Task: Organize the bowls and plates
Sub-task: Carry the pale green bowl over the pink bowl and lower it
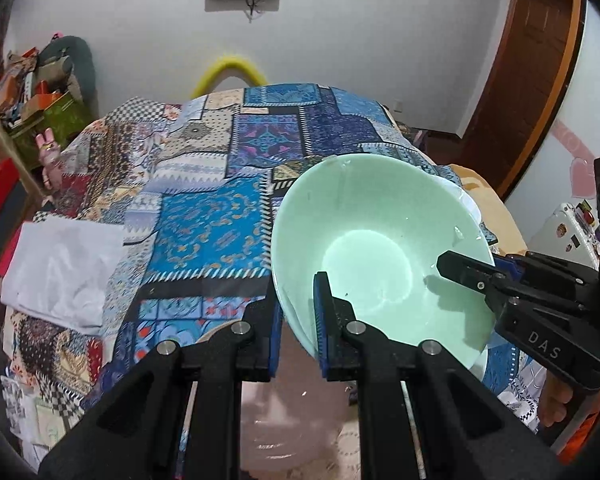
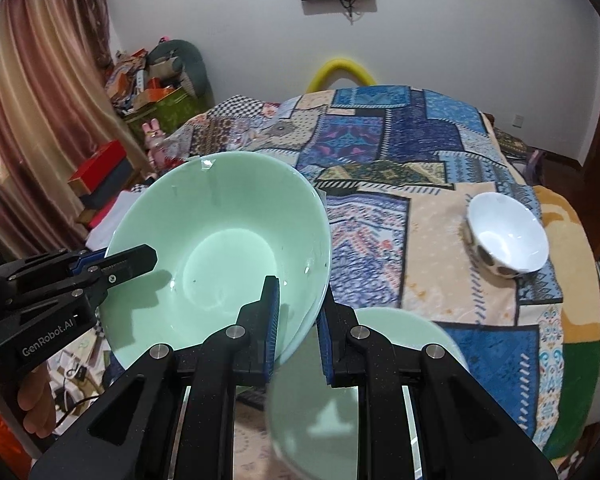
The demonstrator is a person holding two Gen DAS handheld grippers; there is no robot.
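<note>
A large mint-green bowl (image 1: 380,240) is held tilted above the patchwork bedspread (image 1: 204,208). My left gripper (image 1: 298,324) is shut on its near-left rim, and my right gripper (image 1: 466,270) is shut on its right rim. In the right wrist view the same bowl (image 2: 220,248) fills the left side, with my right gripper (image 2: 298,332) clamped on its rim and my left gripper (image 2: 120,266) on the opposite rim. A second mint-green bowl or plate (image 2: 332,408) lies below. A small white bowl with dark spots (image 2: 506,236) sits on the bed to the right.
A pale pink dish (image 1: 292,432) lies under my left gripper. A white cloth (image 1: 60,272) lies on the bed's left side. Boxes and clutter (image 2: 148,92) stand by the wall at left. A yellow arch (image 2: 342,70) rises behind the bed.
</note>
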